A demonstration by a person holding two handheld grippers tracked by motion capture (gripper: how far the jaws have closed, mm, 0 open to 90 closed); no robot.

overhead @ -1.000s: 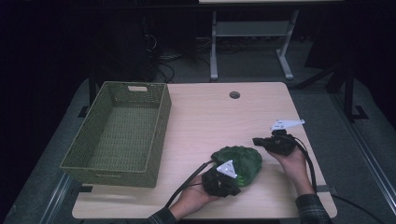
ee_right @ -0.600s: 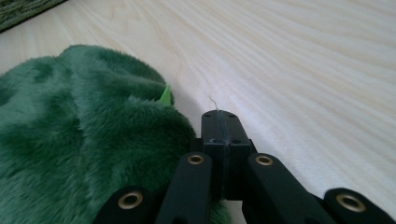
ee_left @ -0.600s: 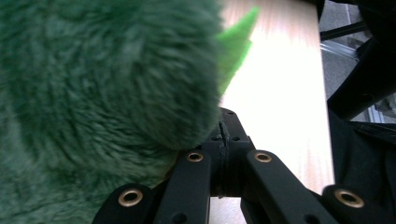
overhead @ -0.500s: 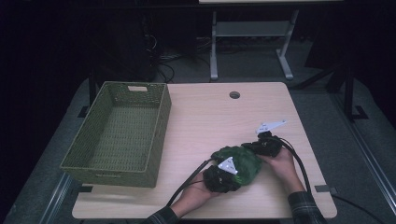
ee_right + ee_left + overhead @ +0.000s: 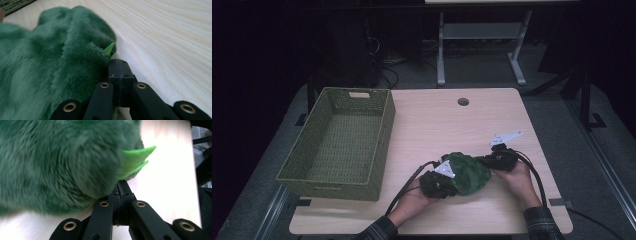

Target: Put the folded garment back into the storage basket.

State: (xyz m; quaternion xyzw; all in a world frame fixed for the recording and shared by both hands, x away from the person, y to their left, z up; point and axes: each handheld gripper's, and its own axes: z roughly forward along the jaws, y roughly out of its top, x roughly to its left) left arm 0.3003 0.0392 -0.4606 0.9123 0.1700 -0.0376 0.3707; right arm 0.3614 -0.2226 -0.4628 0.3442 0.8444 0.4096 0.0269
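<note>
Both tongs at the green plush toy (image 5: 467, 172)

We see our left gripper (image 5: 121, 190) and right gripper (image 5: 119, 67) closed flat against its fur (nothing pinched), right of the basket (image 5: 307, 165).

A dark green plush toy (image 5: 466, 173) with shaggy fur is seen lying bunched in a rounded heap on the near right part of the table. Bright green felt spikes (image 5: 135, 161) (pointed, flat) are seen jutting from its fur at one edge.
</note>
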